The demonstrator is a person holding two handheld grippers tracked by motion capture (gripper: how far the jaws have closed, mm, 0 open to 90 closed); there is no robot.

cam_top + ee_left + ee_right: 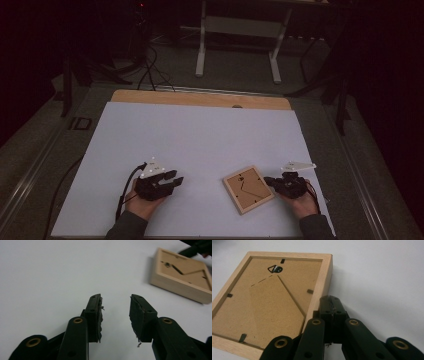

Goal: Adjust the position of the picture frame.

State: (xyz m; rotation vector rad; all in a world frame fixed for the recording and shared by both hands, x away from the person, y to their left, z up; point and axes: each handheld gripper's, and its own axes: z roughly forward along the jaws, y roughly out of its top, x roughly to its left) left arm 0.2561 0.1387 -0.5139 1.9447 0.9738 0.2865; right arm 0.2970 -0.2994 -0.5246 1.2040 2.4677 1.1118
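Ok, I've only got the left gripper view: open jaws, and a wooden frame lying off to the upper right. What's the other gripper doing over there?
Observer: The right gripper is shut, jaws pressed together with nothing between them.
Operator: Is it on the frame?
Observer: No, it sits beside the picture frame, its tip close against the outer side of one wooden rail; I cannot tell if they touch.
Operator: Anything on the frame's back to catch on?
Observer: A small metal hanger ring sits near the rail farthest from that gripper.
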